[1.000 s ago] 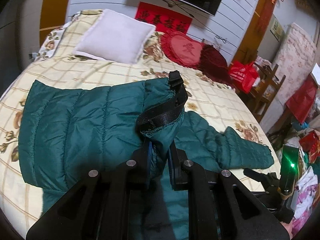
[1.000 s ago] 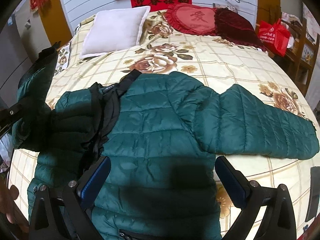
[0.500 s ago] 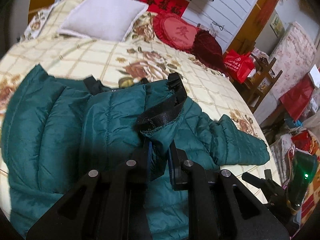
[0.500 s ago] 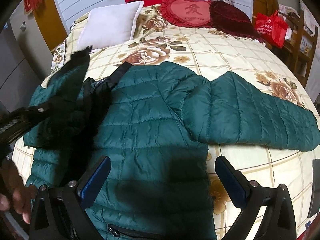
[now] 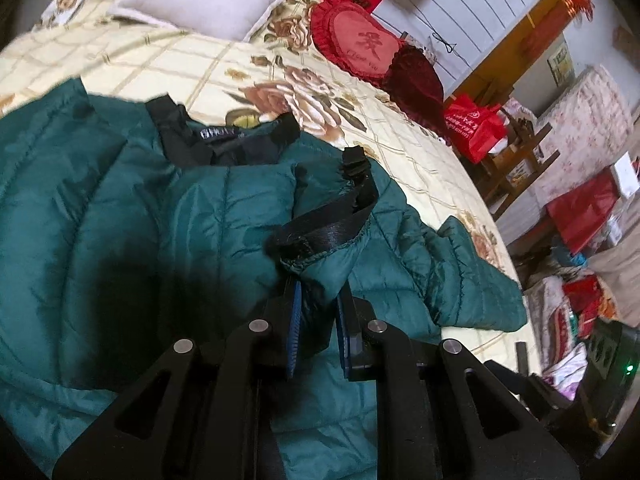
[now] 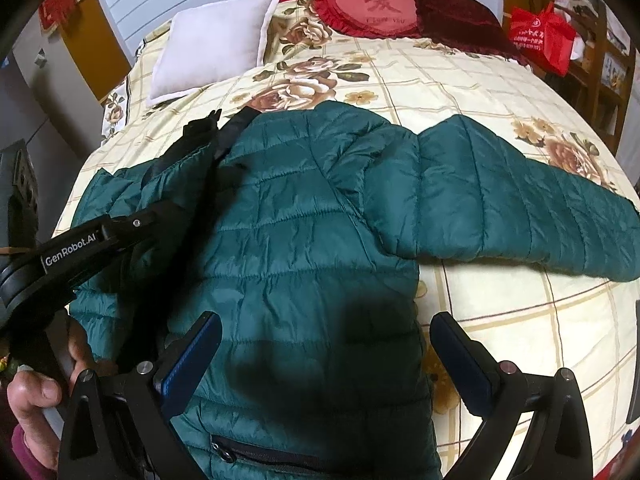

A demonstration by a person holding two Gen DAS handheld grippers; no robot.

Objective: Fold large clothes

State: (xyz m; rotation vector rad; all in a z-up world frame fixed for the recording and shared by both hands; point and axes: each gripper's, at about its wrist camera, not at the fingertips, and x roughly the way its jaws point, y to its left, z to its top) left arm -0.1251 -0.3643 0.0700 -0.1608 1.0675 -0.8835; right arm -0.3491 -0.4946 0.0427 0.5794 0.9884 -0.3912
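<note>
Low in the left wrist view, the left gripper is clenched on a sleeve cuff of the green jacket, black binding tape curling above the pads. The jacket lies spread on the bed, filling the middle of the right wrist view, with the other sleeve stretched toward the right edge. At the bottom of that frame the right gripper is released, jaws wide, hovering over the lower body panel near the zip pocket.

The job in hand looks like laying the held sleeve across the chest. Best carried low and flat, cuff aimed past the collar line, so the crease falls at the shoulder seam; the free gripper could pin the body, since this shell looks slick.

Quilted nylon, puffy channels, faint sheen, likely springy and prone to unfolding. Bedspread is checked cream with roses; a white pillow sits upper left.
</note>
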